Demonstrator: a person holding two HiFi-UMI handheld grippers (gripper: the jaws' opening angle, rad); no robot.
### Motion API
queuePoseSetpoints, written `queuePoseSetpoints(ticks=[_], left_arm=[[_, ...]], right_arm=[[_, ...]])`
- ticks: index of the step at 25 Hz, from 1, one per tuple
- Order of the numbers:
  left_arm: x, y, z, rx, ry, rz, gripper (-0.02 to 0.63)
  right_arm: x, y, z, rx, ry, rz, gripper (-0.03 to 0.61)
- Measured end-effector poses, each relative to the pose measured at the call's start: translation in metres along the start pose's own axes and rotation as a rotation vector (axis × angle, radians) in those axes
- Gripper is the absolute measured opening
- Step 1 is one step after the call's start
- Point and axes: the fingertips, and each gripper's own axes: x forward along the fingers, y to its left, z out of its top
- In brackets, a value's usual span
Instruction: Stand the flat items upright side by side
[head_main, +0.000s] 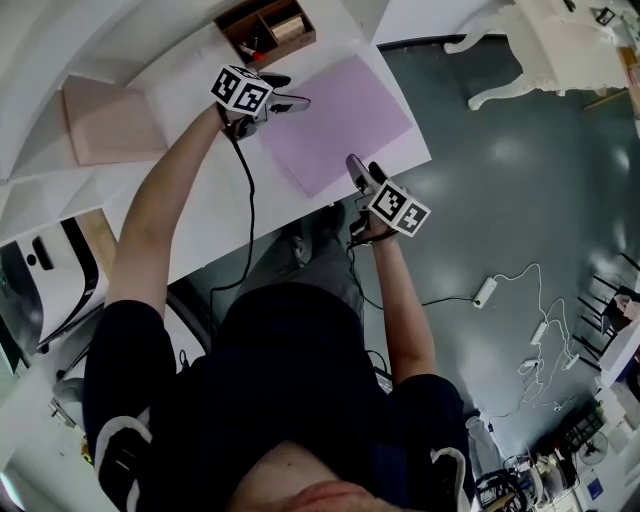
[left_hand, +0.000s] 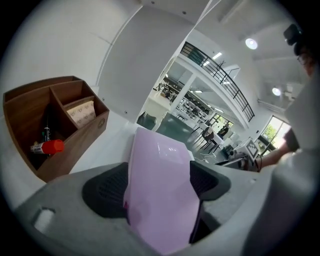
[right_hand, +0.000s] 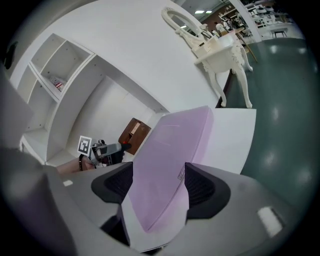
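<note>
The lilac folder lies flat just in front of the box. We hold both grippers spread. The left gripper straddles the folder corner nearest the box and the right gripper the corner farthest from it, pads not pressing. With only 2 corner grips, we judge the thin folder could bow or slip as it tips up.

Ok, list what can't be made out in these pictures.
- Head view: the wooden box is cut off by the top edge, and its contents are too small to tell.
- Left gripper view: the red-capped thing in the box has its body lost in shadow. The print on the packet is too small to read.
- Right gripper view: the label on the lilac item is too small to read. The item's near end is hidden by the right gripper.
</note>
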Motion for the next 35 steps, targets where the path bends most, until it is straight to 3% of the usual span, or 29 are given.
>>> queuePoseSetpoints(ticks=[6, 19, 35], left_arm=[[0.023, 0.011, -0.008, -0.040, 0.116, -0.054, 0.402], [0.053, 0.026, -0.024, -0.081, 0.244, -0.109, 0.402], [0.071, 0.031, -0.032, -0.087, 0.331, -0.147, 0.400]], right_arm=[[0.018, -0.023, 0.002, 0.096, 0.020, 0.011, 0.325], [0.035, -0.049, -0.001, 0.197, 0.039, 0.025, 0.327], [0.049, -0.048, 0.006, 0.253, 0.043, 0.096, 0.304]])
